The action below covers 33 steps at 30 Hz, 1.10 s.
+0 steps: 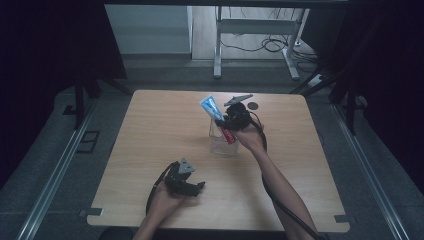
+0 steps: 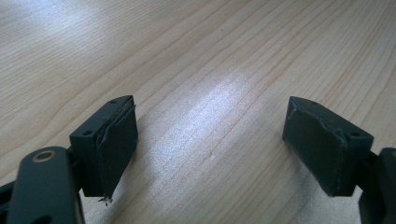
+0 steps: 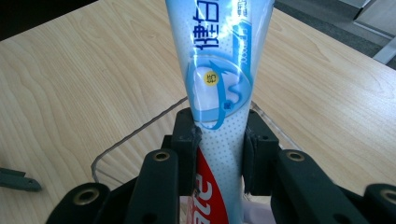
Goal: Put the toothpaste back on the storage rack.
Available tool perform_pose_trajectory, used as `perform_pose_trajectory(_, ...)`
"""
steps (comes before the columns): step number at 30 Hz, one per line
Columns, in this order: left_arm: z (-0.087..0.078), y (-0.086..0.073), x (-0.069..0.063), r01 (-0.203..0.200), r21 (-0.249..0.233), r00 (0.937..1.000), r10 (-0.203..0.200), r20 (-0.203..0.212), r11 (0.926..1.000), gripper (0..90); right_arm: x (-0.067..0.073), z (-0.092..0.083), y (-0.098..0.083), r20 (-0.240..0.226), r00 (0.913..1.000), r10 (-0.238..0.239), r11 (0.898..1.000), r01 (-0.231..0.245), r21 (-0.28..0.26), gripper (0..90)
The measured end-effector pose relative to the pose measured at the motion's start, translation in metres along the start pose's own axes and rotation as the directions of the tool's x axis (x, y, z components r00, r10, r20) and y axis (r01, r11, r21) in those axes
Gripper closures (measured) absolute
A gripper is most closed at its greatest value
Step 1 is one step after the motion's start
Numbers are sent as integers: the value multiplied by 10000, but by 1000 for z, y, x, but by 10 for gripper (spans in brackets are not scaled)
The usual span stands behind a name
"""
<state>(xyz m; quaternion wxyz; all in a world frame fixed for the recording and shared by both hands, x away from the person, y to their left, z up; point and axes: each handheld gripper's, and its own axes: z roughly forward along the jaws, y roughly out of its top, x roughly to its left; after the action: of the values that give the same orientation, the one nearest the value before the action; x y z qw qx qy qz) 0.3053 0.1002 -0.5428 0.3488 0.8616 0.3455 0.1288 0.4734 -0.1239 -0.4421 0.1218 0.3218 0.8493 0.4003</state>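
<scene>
Here the right gripper (image 3: pixel 219 149) is clamped on the soft blue-and-white toothpaste tube (image 3: pixel 218 74) with Chinese characters, over the clear plastic container (image 1: pixel 223 145), while the left gripper (image 2: pixel 212 149) rests wide open, holding nothing.

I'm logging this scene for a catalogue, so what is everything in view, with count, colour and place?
toothpaste tube: one, light blue and white with a red lower part, tilted, clamped between the right gripper's pads, lower end in the clear cup
clear cup: one, see-through, middle of the table
dark round spot: one, black, on the table's far side; what it is I cannot tell
table: one, light wood
metal frame: one, grey, on the floor beyond the table, with cables
left gripper: one, black, jaws apart over bare wood near the front edge
right gripper: one, black, shut on the tube
forearms: two, entering from the bottom
</scene>
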Motion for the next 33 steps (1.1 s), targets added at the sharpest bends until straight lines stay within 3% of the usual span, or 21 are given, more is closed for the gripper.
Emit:
perform_pose_trajectory(13,0,0,0,37,-39,10000,-37,-1,10000,181,1,-1,-5,-288,9995,-137,9996,145,262,680)
perform_pose_trajectory(33,0,0,0,33,-37,10000,-33,2,10000,180,0,-1,-14,-679,9977,28,9982,12,599,633)
